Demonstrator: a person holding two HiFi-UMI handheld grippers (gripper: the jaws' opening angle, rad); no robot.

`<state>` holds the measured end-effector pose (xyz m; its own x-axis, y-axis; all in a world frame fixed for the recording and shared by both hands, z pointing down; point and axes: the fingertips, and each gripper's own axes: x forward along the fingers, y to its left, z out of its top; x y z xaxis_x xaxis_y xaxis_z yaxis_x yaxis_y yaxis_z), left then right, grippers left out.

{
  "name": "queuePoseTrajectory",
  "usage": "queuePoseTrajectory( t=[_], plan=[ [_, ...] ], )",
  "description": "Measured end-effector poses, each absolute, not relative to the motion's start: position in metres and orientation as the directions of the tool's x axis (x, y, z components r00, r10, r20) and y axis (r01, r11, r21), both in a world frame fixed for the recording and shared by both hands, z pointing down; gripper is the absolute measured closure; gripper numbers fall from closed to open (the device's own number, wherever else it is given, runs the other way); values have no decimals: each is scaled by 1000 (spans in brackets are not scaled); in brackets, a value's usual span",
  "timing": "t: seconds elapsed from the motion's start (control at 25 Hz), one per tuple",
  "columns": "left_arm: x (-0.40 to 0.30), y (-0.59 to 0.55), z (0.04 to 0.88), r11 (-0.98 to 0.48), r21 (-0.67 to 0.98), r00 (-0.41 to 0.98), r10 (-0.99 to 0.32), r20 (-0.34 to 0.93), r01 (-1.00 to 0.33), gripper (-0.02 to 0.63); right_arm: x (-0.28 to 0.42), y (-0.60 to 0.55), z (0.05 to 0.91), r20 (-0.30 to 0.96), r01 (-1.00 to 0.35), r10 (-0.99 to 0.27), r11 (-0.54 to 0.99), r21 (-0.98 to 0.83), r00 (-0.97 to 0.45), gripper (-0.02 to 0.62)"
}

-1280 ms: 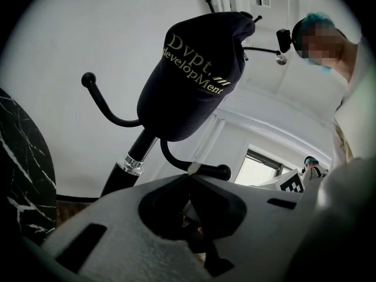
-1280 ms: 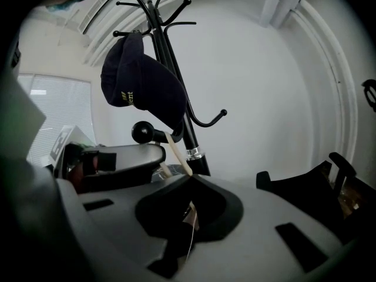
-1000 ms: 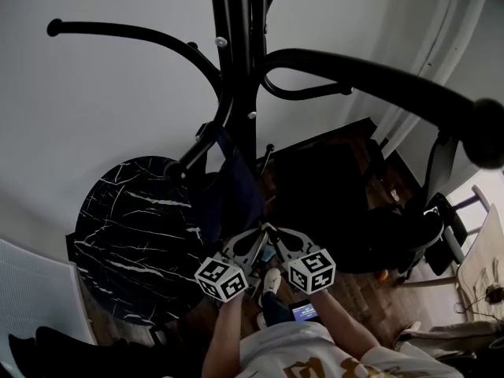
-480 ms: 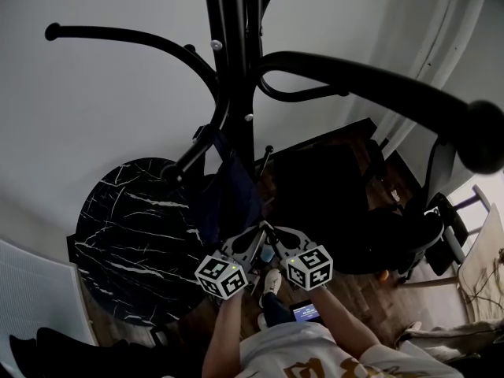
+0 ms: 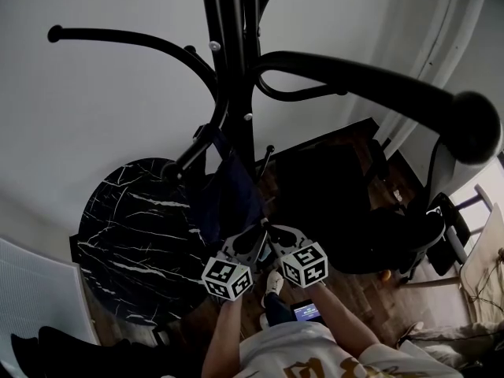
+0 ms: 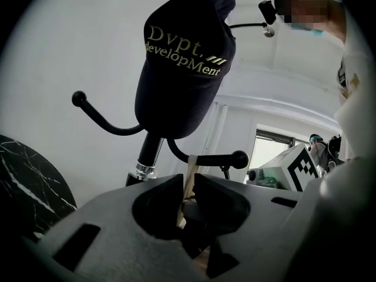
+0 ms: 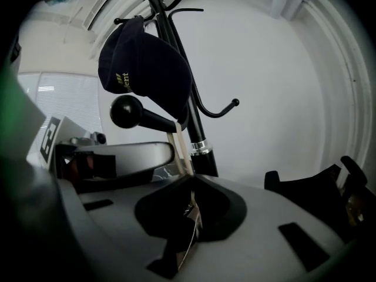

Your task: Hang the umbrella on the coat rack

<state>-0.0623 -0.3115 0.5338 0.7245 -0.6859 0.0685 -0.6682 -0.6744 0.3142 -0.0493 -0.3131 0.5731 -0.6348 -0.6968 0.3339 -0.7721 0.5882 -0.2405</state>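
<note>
together — two grippers (image 5: 255,244) (image 5: 276,238), one strap (image 6: 189,174)

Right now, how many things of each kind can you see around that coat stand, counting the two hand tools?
coat rack: 1
navy cap hung on the rack: 1
beige strap, pinched by both grippers: 1
grippers: 2 (left gripper, right gripper)
black marble table: 1
Total: 6

White-walled room, dark floor.
A round black marble table with white veins (image 5: 134,227) is standing beside the plain white wall (image 5: 102,101) on dark wooden floorboards (image 5: 370,298); a window (image 6: 273,148) is glowing with daylight.
</note>
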Motion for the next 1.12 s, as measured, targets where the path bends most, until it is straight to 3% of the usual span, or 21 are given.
queuePoseTrajectory(
  t=[0.12, 0.48, 0.72, 1.12],
  plan=[
    [-66, -310, 535, -669, 347, 729, -681, 68, -658, 518, -50, -313, 574, 337, -774, -698, 585, -241, -632, 575],
    [-74, -304, 533, -645, 317, 696, -715, 69, -695, 533, -39, -301, 577, 357, -807, -725, 552, -209, -589, 575],
    [-72, -291, 526, -648, 289, 690, -721, 64, -704, 582, -23, -283, 575, 369, -836, -751, 513, -196, -548, 583],
    [-89, -255, 515, -601, 239, 635, -767, 94, -762, 586, -21, -243, 556, 301, -839, -784, 491, -236, -543, 584]
  ],
)
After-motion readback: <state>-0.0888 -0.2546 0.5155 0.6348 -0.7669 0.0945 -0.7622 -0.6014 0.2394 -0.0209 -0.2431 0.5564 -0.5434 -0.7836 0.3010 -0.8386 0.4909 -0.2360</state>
